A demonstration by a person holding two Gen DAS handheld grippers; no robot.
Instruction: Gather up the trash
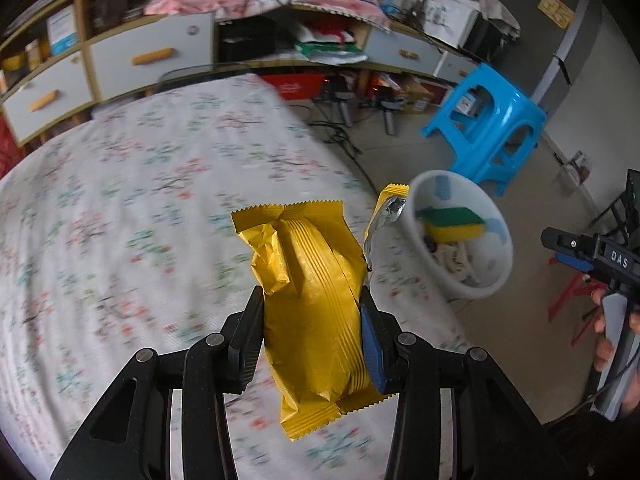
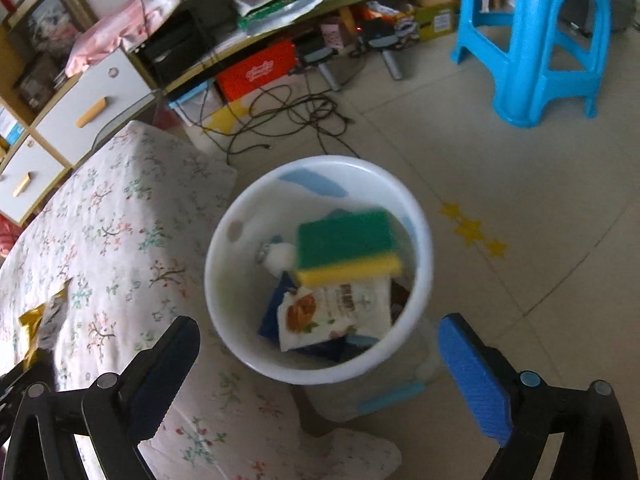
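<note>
My left gripper [image 1: 311,296] is shut on a crinkled yellow snack wrapper [image 1: 308,248], held upright above the flowered bed cover [image 1: 140,200]. A torn yellow-and-silver strip [image 1: 386,216] sticks up beside its right finger. The white trash bin [image 1: 452,192] stands on the floor just beyond the bed's edge. My right gripper [image 2: 320,322] hangs wide open over the bin [image 2: 224,240] with nothing between its fingers. Inside the bin lie a green-and-yellow sponge [image 2: 348,240], a white printed packet [image 2: 332,312] and other scraps. The left view shows the right gripper [image 1: 568,248] in a hand at its right edge.
A blue plastic stool [image 2: 540,40] stands on the tiled floor past the bin. Black cables [image 2: 288,116] sprawl in front of a low cabinet with grey drawers [image 1: 152,56] and a red box [image 2: 256,72]. Yellow star stickers [image 2: 472,232] mark the floor.
</note>
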